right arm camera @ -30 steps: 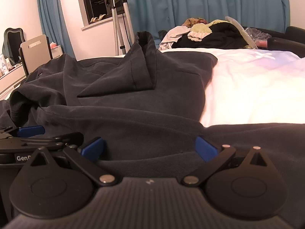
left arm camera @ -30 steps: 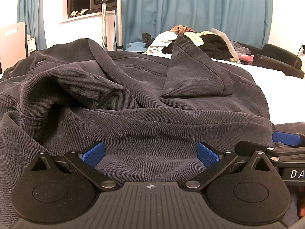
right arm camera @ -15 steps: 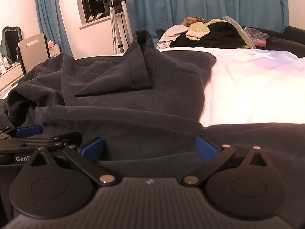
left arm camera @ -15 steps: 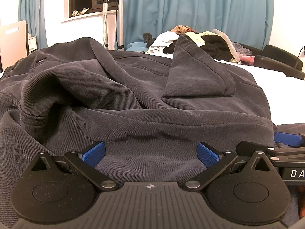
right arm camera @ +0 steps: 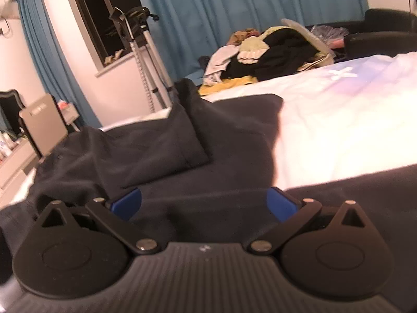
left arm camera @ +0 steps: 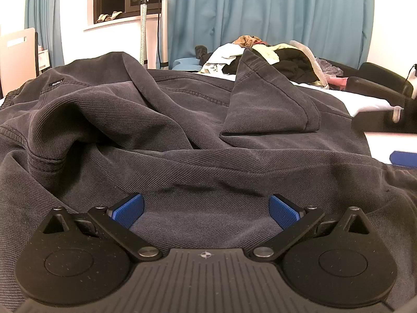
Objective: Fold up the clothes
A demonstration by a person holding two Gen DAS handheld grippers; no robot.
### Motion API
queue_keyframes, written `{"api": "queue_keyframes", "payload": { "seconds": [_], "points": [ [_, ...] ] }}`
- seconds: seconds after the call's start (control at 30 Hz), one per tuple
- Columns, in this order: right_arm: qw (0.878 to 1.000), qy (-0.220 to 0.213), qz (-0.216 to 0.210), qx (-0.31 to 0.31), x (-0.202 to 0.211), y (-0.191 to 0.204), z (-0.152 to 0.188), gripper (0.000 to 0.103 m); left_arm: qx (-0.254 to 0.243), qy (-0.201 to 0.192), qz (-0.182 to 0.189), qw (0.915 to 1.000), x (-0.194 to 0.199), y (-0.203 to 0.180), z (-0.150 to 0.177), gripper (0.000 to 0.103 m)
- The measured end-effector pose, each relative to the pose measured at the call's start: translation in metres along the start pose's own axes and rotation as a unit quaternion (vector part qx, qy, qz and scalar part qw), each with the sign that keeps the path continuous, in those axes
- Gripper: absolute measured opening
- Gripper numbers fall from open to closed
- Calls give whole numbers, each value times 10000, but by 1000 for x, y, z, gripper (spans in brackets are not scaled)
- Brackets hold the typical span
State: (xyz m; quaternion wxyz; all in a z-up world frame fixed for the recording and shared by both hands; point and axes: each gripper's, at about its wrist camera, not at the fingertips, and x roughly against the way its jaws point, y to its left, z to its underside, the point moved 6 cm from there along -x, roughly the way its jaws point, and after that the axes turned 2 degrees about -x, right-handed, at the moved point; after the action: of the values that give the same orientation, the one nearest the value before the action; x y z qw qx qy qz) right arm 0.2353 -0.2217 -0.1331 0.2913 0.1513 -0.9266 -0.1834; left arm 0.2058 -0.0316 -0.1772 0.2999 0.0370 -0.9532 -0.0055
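A dark charcoal twill garment [left arm camera: 182, 140] lies rumpled across the white-sheeted bed [right arm camera: 338, 120], one triangular flap [left arm camera: 268, 104] folded up at about one o'clock in the left wrist view. The left gripper [left arm camera: 206, 208] sits low over the cloth, its blue-padded fingers [left arm camera: 129, 210] spread wide with nothing between them. The right gripper [right arm camera: 203, 204] is likewise spread wide and empty above the fabric. At twelve o'clock a mixed heap of clothes [right arm camera: 268, 52] sits before teal curtains [left arm camera: 260, 10].
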Motion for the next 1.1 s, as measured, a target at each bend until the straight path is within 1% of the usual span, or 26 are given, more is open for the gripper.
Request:
{"api": "queue_keyframes", "payload": {
  "seconds": [0.13,0.23,0.27,0.4,0.53,0.57,0.6,0.63,0.67,0.7,0.73,0.77,0.8,0.9,0.97,1.03,1.1],
  "points": [
    [9985,-165,-431,-305,1,2,-19,100,-1,0,-1,10000,1,-1,0,103],
    [9972,-56,-649,-364,-11,4,-25,94,-1,-2,-1,10000,1,-1,0,103],
    [9967,-12,-712,-390,-18,3,-26,92,-2,-4,-1,10000,1,-1,0,103],
    [9943,136,-931,-496,-51,-1,-30,89,-7,-36,-10,10000,2,-2,1,103],
    [9935,214,-987,-518,-89,-9,-33,85,-30,-76,-38,10000,0,-2,1,103],
    [9933,243,-991,-541,-98,-10,-33,80,-42,-90,-50,9999,0,-2,2,103],
    [9931,273,-995,-563,-106,-10,-33,73,-54,-103,-62,9999,0,-2,2,103],
    [9929,291,-997,-571,-113,-10,-34,69,-55,-110,-63,9999,0,-2,2,103],
    [9927,297,-1025,-557,-117,-8,-34,54,-60,-121,-63,9999,0,-2,2,103],
    [9919,320,-1090,-560,-121,-6,-34,34,-114,-106,-46,9999,1,-2,3,103],
    [9918,341,-1099,-553,-122,-3,-34,26,-169,-91,-28,9998,2,-2,3,103],
    [9924,329,-1070,-516,-121,1,-35,12,-350,-73,49,9993,5,-2,3,103],
    [9928,256,-1062,-496,-118,4,-38,7,-440,-82,137,9989,8,-1,4,103],
    [9929,-189,-1043,-539,-95,7,-61,6,-586,-136,285,9978,12,2,2,103],
    [9925,-515,-965,-537,-75,4,-83,6,-684,-232,275,9970,16,2,1,103],
    [9900,-895,-871,-663,-46,-9,-108,6,-865,-389,276,9951,21,0,1,103],
    [9836,-1231,-867,-988,-13,-34,-129,6,-991,-521,251,9934,27,1,0,103]
  ]
}}
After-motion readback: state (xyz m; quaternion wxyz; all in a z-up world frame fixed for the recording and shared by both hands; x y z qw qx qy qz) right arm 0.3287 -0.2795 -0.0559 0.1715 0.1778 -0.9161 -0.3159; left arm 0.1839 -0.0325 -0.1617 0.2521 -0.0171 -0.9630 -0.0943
